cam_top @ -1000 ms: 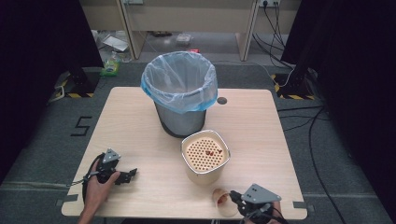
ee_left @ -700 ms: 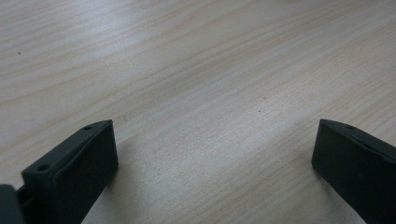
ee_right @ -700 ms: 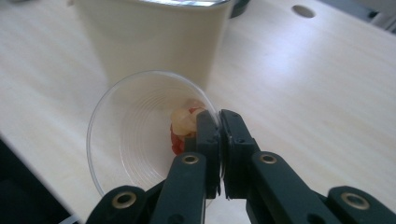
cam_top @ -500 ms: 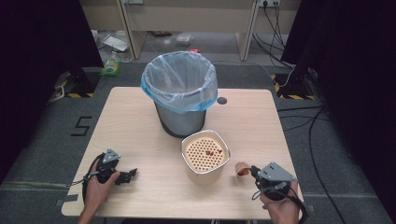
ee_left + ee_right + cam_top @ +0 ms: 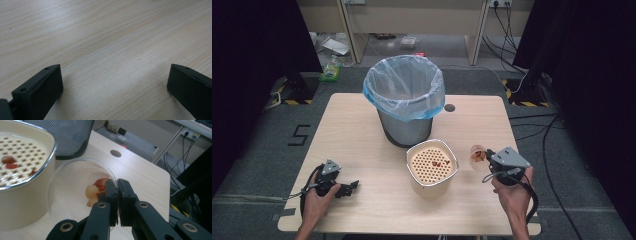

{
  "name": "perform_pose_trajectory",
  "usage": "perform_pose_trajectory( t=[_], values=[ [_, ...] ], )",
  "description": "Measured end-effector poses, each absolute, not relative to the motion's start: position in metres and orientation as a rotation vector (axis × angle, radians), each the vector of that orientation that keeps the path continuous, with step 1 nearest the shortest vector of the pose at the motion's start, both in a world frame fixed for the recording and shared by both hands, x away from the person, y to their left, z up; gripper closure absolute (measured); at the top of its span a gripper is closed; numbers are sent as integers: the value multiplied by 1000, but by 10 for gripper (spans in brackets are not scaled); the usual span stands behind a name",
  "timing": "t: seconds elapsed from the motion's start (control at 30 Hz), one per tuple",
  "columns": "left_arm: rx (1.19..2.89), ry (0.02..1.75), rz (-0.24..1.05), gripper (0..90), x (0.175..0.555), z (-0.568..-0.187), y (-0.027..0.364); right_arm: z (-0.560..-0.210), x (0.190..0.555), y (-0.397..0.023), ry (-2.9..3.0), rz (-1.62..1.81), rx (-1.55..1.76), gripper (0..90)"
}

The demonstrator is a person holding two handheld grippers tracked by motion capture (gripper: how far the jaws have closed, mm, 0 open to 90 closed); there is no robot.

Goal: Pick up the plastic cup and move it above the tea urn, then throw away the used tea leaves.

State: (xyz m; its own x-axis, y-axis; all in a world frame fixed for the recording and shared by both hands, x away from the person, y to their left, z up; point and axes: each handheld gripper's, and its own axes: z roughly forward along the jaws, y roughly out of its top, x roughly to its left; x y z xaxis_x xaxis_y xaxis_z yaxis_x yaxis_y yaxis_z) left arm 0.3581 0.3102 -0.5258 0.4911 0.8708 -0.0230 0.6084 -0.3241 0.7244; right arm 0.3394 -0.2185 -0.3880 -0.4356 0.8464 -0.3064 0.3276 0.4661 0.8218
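My right gripper (image 5: 486,156) (image 5: 117,183) is shut on the rim of a clear plastic cup (image 5: 476,155) (image 5: 72,195). The cup is tipped on its side just right of the cream container, with red and pale fruit pieces (image 5: 96,188) inside. The cream container (image 5: 427,187) (image 5: 22,202) has a perforated strainer top carrying a few red bits (image 5: 441,163). My left gripper (image 5: 353,186) (image 5: 115,80) lies low over the table near the front left, open, with bare wood between its fingers (image 5: 42,85).
A grey bin (image 5: 404,127) (image 5: 62,135) lined with a blue bag stands behind the container at the table's middle. A round cable hole (image 5: 449,107) (image 5: 115,153) lies to its right. The table's right edge is close to my right hand.
My right gripper has carried the cup from the front edge rightward and farther back, to the container's right side. The left gripper has stayed put.
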Motion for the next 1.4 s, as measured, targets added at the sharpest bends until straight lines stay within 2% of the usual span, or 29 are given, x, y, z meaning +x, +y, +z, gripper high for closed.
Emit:
perform_pose_trajectory(
  t=[0.43, 0.63, 1.07, 1.4],
  values=[
    [2054, 1213, 493, 0, 358, -526, 310, -367, 382, -200, 1905, 911, 894, 872],
    [2054, 1213, 493, 0, 358, -526, 310, -358, 390, -191, 1877, 948, 866, 872],
    [2054, 1213, 493, 0, 358, -526, 310, -348, 371, -154, 1840, 960, 685, 872],
    [2054, 1213, 493, 0, 358, -526, 310, -359, 350, -135, 1765, 936, 485, 873]
  ],
)
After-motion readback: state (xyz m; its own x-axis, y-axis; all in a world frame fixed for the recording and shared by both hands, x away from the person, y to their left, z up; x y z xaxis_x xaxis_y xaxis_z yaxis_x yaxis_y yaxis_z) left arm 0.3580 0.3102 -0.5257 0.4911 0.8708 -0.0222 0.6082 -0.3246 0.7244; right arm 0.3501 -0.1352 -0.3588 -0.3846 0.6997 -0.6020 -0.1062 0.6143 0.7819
